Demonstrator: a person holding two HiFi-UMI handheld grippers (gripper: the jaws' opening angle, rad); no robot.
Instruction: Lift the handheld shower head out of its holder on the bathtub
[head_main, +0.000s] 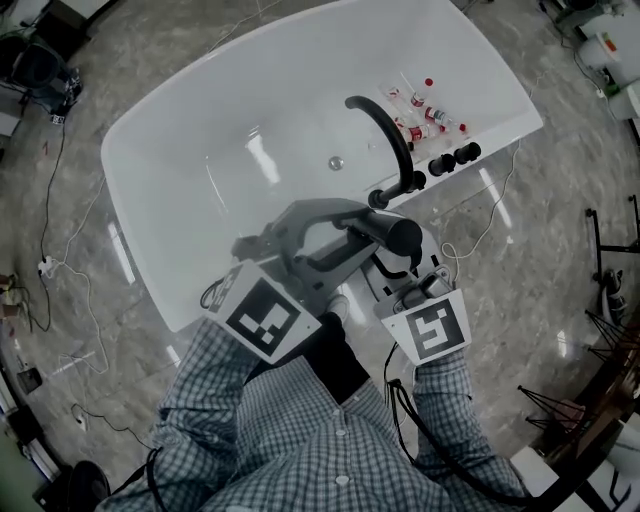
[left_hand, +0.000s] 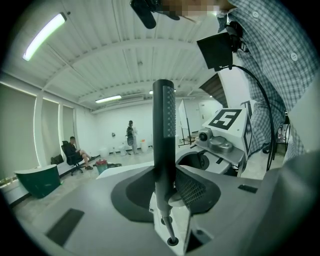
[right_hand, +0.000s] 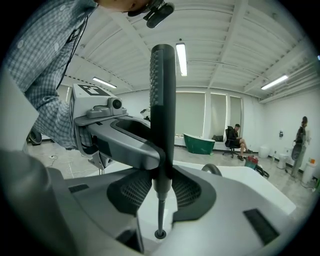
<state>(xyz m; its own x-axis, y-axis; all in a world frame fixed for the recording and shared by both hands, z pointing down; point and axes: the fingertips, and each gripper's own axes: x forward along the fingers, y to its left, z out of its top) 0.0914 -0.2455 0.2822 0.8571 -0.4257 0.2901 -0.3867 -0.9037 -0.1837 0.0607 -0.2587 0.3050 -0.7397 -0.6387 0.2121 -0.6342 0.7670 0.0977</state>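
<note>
Black shower head (right_hand: 162, 110) seemingly clamped in right gripper (right_hand: 161, 192).

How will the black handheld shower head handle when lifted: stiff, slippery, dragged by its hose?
Probably rigid: the shower head stands as a straight dark rod in the left gripper. Its round body may twist in the right gripper. The thin hose running into the deck hole will likely tug back.

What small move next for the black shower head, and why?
Probably lift the black cylindrical shower head slightly higher, straight up: left gripper and right gripper clamp it upright, its base clear of the round holder opening, only the thin hose running into it.
</note>
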